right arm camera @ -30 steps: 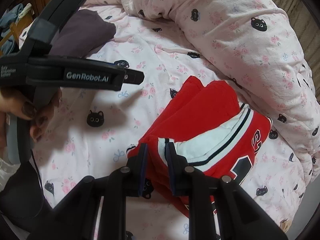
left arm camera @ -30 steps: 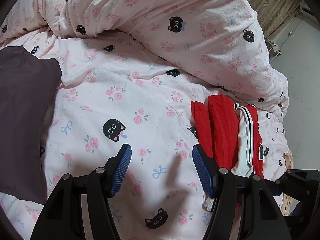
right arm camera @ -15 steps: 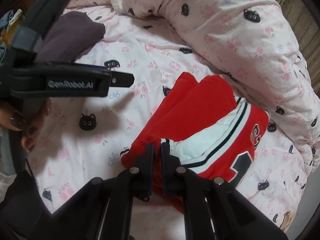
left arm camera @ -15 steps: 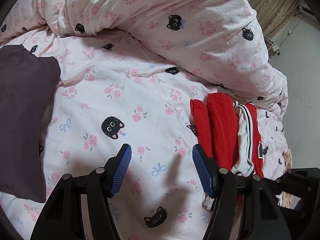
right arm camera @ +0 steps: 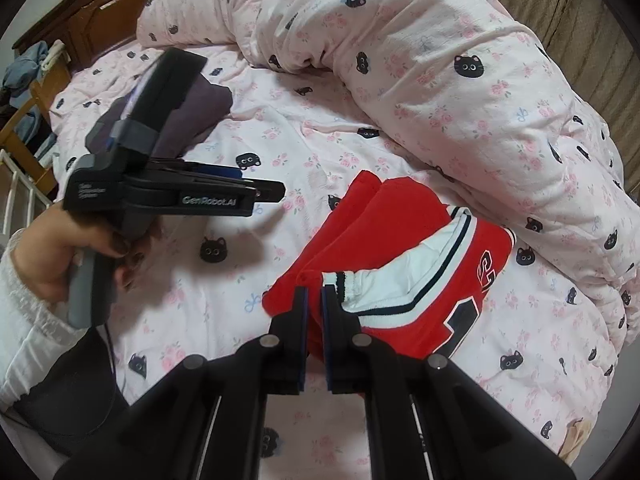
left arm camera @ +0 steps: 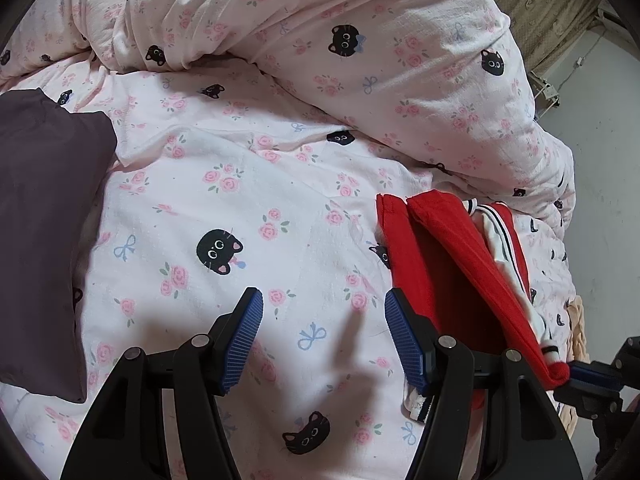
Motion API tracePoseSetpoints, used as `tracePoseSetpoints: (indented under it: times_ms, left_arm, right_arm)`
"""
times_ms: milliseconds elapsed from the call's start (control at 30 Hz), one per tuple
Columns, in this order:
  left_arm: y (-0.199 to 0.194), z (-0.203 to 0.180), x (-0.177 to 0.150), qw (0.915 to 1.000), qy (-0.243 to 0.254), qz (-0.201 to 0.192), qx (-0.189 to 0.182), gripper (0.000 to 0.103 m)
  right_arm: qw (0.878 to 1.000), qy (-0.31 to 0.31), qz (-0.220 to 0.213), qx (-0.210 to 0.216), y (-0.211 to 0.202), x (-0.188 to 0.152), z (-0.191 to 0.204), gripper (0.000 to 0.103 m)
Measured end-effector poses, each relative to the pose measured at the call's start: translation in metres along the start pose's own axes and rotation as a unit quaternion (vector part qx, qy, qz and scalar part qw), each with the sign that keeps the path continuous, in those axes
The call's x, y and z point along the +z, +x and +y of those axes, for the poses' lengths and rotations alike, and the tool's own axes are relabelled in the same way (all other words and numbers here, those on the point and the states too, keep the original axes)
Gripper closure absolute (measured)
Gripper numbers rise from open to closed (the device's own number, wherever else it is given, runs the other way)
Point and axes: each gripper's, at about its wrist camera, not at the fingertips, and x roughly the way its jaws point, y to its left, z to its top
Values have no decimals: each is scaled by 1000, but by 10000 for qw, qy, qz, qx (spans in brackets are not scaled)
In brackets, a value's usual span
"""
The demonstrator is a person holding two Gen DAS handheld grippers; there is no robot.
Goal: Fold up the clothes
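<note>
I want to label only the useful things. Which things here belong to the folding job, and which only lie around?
Belong to the job:
- red jersey
- right tool, shut on the jersey's edge
- left tool, open over the sheet

Only lying around:
- dark folded cloth
- bunched pink duvet
- wooden headboard

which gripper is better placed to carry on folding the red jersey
Right. The right gripper is already shut on the near edge of the red jersey. The left gripper is open over bare bedsheet beside it, holding nothing.
</note>
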Motion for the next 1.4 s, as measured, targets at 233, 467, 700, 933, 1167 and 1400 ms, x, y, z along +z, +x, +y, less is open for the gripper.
tracePoseSetpoints:
  times_ms: [233,467,700,933,1167,1400]
  left_arm:
    - [1,-1,-1,10000,16,10,16,45]
    - [3,-1,-1,10000,28,27,11,45]
    - [4,-5,-3,9999,91,48,12,45]
    - [2,-1,-3,10000,36,38,20,45]
    - [-1,10,2,9998,-158,-83,86,45]
    - [-1,12,3,9998,-168,-87,113,45]
  right_arm:
    - [9999,-58,-43,136,-6,-8,0,96]
    - [9990,-148,-180,371,-26,-9,-3,96]
    - [9975,-384,-103,587,-28,-13,8,96]
    - [9967,-412,11,692,-14,-16,14,96]
    - [9964,-444,-3,721,-17,-13,12,96]
    - [9949,-394,144,914,8,-15,17,96]
